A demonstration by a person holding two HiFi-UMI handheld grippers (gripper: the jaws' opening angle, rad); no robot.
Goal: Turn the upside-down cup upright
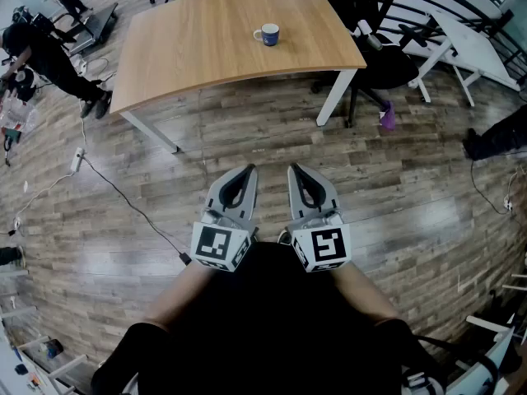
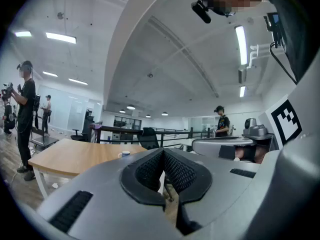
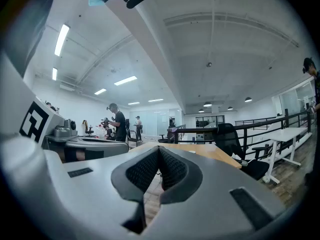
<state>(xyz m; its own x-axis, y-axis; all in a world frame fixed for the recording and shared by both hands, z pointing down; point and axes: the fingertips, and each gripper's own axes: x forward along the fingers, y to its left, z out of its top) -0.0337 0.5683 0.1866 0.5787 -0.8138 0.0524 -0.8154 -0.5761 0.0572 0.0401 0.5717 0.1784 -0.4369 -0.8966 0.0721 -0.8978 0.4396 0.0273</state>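
Note:
A small blue cup (image 1: pixel 267 34) with a white band and a handle stands alone on the wooden table (image 1: pixel 189 48), toward its far right part. My left gripper (image 1: pixel 249 170) and right gripper (image 1: pixel 294 169) are side by side close to my body, over the wooden floor and well short of the table. Both are shut with nothing between the pads. In the left gripper view the cup (image 2: pixel 125 154) is a tiny shape on the table (image 2: pixel 75 156), just left of the left gripper (image 2: pixel 163 152). The right gripper (image 3: pixel 159 149) hides the cup in its own view.
A black office chair (image 1: pixel 385 66) stands at the table's right corner, with white desks (image 1: pixel 473 44) beyond it. A purple object (image 1: pixel 387 118) lies on the floor by the chair. People (image 1: pixel 45 56) work at the far left. A cable (image 1: pixel 132 204) runs across the floor.

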